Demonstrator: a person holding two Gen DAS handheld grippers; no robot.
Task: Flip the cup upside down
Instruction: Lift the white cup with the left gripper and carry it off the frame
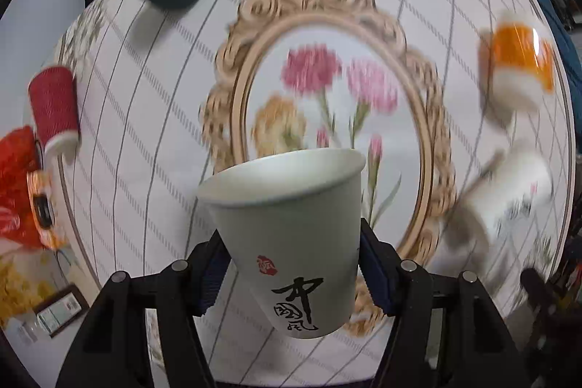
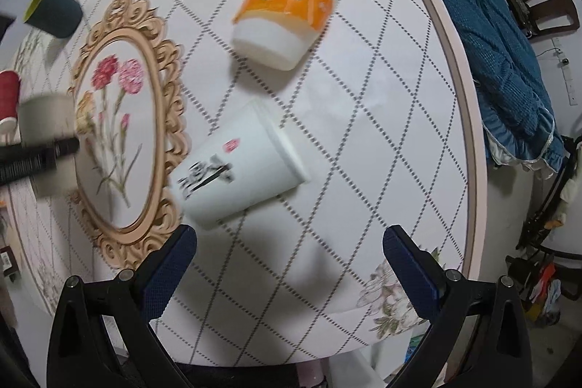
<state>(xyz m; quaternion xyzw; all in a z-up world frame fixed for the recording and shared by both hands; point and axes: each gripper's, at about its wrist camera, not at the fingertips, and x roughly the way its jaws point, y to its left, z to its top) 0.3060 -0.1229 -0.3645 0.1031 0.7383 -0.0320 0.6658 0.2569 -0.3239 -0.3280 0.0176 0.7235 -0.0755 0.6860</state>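
While left fingers (image 1: 291,273) grip pale cup (image 1: 291,242) | right fingers (image 2: 289,270) wide, near table edge (image 2: 469,119)

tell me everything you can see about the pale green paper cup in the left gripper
The pale green paper cup looks like thin coated paper, with a rolled rim, a red seal mark and black brush calligraphy. It is empty, mouth up and slightly tilted, held above the tablecloth. The left gripper pinches its lower wall, blue pads on both sides.
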